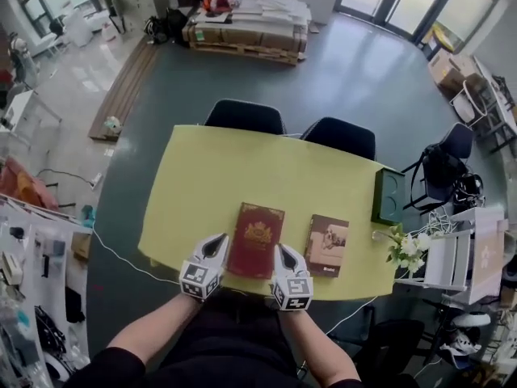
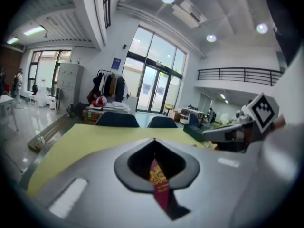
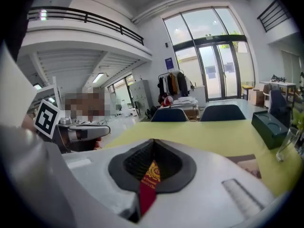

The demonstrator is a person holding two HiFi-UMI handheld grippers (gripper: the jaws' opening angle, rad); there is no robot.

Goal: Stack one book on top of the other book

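**Both grippers clenched, books side by side**

See red book [image 1: 256,239] flat on yellow surface [image 1: 242,168], lower centre of head view, with brown book [image 1: 328,245] just to its right, apart, unstacked. Find left gripper [image 1: 218,239] at red book's lower left corner and right gripper [image 1: 281,249] at its lower right corner. Read both as clenched tight, tips meeting, nothing pinched. Catch only a red sliver of the book [image 2: 159,184] through the slot in left gripper view, likewise in right gripper view [image 3: 149,179]. Note green box [image 1: 388,196] at surface's right edge.
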